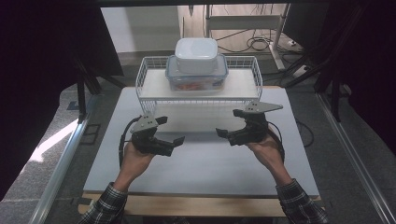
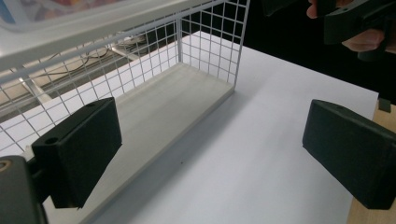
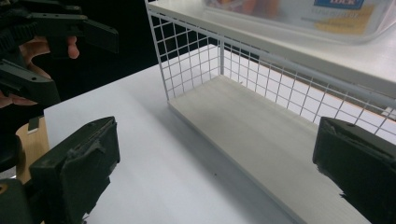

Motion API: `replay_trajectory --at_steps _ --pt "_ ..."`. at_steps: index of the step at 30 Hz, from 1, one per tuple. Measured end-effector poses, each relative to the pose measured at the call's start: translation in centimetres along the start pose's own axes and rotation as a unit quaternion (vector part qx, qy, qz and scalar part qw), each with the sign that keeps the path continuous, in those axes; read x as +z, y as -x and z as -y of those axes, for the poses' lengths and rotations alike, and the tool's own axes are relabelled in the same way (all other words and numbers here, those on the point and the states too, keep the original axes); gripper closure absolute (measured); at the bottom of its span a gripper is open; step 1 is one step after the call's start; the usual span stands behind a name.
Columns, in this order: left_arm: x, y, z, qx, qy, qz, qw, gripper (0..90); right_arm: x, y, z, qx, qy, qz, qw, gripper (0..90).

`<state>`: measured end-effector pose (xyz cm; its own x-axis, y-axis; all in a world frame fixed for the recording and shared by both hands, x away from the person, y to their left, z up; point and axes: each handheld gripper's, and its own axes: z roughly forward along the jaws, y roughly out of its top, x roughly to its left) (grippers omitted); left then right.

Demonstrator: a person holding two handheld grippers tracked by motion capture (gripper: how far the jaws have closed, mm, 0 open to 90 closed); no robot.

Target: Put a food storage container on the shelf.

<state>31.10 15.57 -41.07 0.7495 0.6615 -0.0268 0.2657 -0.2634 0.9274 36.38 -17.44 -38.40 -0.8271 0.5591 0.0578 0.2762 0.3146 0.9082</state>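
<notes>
A white wire rack [image 1: 198, 88] stands at the far side of the white table [image 1: 201, 163]. On its top shelf sits a clear lidded container [image 1: 197, 74] holding orange food, with a white lidded box [image 1: 196, 54] stacked on it. My left gripper [image 1: 169, 131] hovers over the table in front of the rack's left end, open and holding nothing. My right gripper [image 1: 229, 124] hovers in front of the rack's right end, also open and holding nothing. The left gripper view shows the rack's lower shelf [image 2: 159, 112] between wide jaws. In the right gripper view the lower shelf [image 3: 261, 135] and the clear container [image 3: 317, 14] appear.
The table has a wooden front edge [image 1: 196, 205]. Metal rails [image 1: 60, 163] run along both sides of the table. Cables [image 1: 254, 44] and a metal stand lie on the floor behind the rack. Dark curtains hang at left and right.
</notes>
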Motion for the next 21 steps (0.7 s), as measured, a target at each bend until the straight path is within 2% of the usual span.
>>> replay_trajectory --at_steps 6,15,21 --pt "0.5 0.2 1.3 -0.004 -0.011 0.005 0.9999 4.4 -0.3 -0.4 0.8 0.001 -0.003 0.005 1.0000 1.3" --pt "0.5 1.0 3.0 0.004 -0.016 0.001 0.9999 3.9 -0.8 -0.9 2.9 0.001 -0.013 0.004 0.9999 1.5" --pt "0.6 1.4 4.3 -0.002 -0.022 0.003 0.9998 2.8 -1.1 -1.2 4.0 0.003 -0.013 0.008 0.9999 1.6"
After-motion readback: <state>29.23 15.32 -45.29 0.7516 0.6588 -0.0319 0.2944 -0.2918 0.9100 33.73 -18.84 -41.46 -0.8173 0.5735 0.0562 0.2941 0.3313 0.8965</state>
